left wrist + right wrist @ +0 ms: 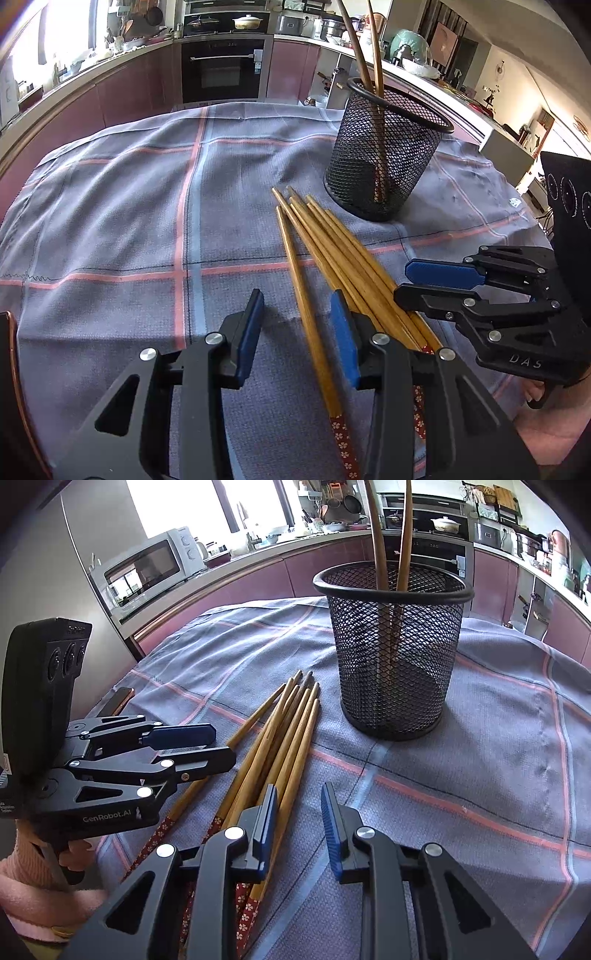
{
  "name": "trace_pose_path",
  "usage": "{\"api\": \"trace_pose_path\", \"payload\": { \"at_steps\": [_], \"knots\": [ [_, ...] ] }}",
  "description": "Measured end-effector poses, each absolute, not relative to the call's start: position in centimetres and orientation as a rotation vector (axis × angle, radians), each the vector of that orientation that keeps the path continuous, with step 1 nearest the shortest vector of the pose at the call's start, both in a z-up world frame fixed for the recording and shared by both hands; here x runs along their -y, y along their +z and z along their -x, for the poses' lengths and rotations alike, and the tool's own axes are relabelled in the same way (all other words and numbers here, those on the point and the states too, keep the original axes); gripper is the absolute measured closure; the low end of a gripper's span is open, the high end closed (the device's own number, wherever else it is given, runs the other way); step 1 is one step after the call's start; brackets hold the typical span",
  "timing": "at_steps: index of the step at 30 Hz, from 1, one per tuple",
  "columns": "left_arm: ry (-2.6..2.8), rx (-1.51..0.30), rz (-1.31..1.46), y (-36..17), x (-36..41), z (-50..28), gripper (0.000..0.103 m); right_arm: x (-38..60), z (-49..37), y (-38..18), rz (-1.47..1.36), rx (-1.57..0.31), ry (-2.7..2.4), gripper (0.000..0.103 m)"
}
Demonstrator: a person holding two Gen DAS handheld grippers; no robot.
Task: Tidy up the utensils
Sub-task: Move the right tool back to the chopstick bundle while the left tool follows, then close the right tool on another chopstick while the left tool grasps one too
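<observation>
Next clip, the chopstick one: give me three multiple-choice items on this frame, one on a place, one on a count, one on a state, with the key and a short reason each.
1. Where do the loose chopsticks lie?
A. inside the holder
B. on the cloth beside the holder
C. on the kitchen counter

2. How many chopsticks stand in the mesh holder?
A. none
B. two
C. five

3. What state is the left gripper in?
A. open, holding nothing
B. shut on a chopstick
C. shut on the holder

Key: 1 B, the bundle rests on the checked cloth in front of the holder. 2 B, two dark sticks rise above its rim. 3 A, its fingers stand apart.
</observation>
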State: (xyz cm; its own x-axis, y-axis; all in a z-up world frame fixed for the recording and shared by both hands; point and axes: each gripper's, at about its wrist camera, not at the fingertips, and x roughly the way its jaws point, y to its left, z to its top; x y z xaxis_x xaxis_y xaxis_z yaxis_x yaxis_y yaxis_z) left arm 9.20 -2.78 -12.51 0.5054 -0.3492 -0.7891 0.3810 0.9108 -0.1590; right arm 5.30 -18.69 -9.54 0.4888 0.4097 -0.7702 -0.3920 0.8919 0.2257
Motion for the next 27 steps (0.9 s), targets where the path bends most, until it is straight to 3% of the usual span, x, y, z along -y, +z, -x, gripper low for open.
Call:
{"api": "trace_pose_path", "payload": {
  "at_steps": [9,17,27],
  "knots": [
    [-0.422,-0.944,-0.069,-12.65,3.17,-9.11,0.069,18.43,-5.38,-9.57,0.015,-0.934,0.454,0.080],
    [-0.392,-0.956,-0.076,-12.65,2.63,-9.44,0.083,18.65,-5.28,-9.66,0.040,-0.937,0.443,0.083],
    [-0.389,-0.959,-0.084,-12.71,2.78,-9.77,0.084,17.70,-5.83,-9.77,0.072,-0.925,0.427,0.084]
  ]
}}
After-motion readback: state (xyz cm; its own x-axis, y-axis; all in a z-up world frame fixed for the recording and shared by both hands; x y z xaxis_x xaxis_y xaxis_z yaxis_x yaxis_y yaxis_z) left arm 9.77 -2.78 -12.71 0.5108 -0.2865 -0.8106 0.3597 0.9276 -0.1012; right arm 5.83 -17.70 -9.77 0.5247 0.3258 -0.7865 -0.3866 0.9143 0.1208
